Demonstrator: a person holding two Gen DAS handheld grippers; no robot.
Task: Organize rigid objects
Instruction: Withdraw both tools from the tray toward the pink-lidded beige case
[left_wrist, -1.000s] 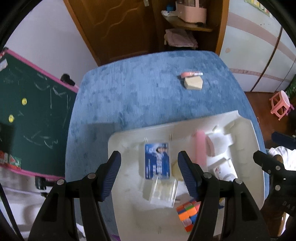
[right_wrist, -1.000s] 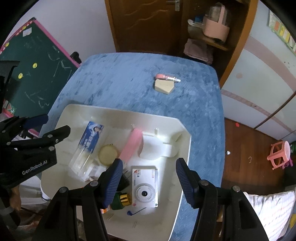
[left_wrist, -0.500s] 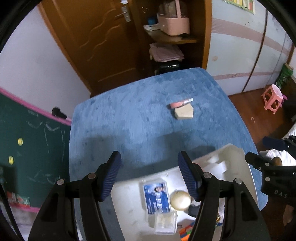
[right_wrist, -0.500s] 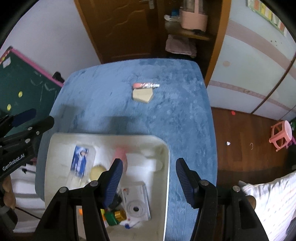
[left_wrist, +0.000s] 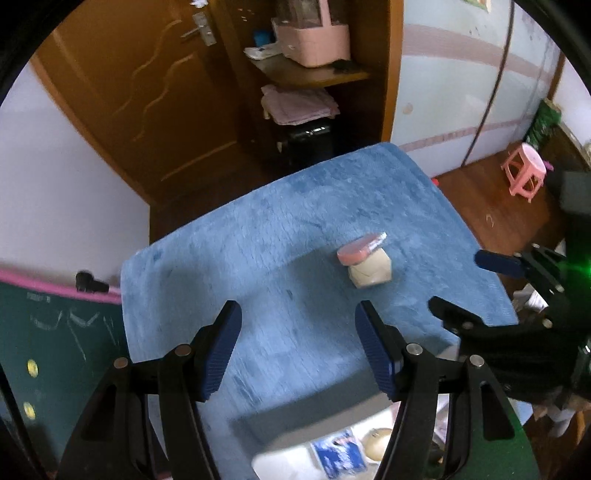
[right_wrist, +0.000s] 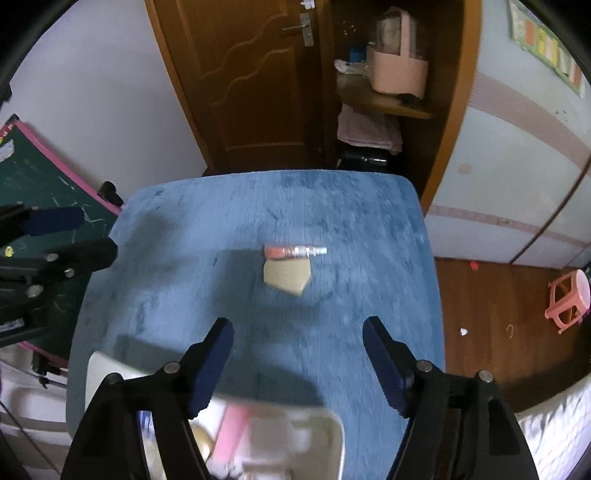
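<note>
On the blue cloth lies a beige five-sided block (left_wrist: 369, 275) (right_wrist: 286, 276), with a pink-red tube (left_wrist: 362, 249) (right_wrist: 291, 252) touching its far side. My left gripper (left_wrist: 299, 347) hangs open over bare cloth, short and left of the block. My right gripper (right_wrist: 299, 365) is opening, with nothing between its fingers, and the block lies just ahead of it. Each gripper shows in the other's view: the right gripper (left_wrist: 476, 288) at the right edge, the left gripper (right_wrist: 74, 238) at the left edge. The white tray (left_wrist: 280, 443) (right_wrist: 328, 432) with sorted items sits below both.
The tray holds a blue card (left_wrist: 338, 456), a round cream piece (left_wrist: 376, 439) and a pink bar (right_wrist: 232, 432). A green chalkboard (right_wrist: 37, 184) leans at the left. A wooden door (right_wrist: 255, 74), a shelf with a pink basket (right_wrist: 399, 70) and a pink stool (right_wrist: 567, 302) stand beyond the table.
Both grippers have moved off the tray toward the far part of the table, so the block and tube are much nearer. The right jaws stand wider than before.
</note>
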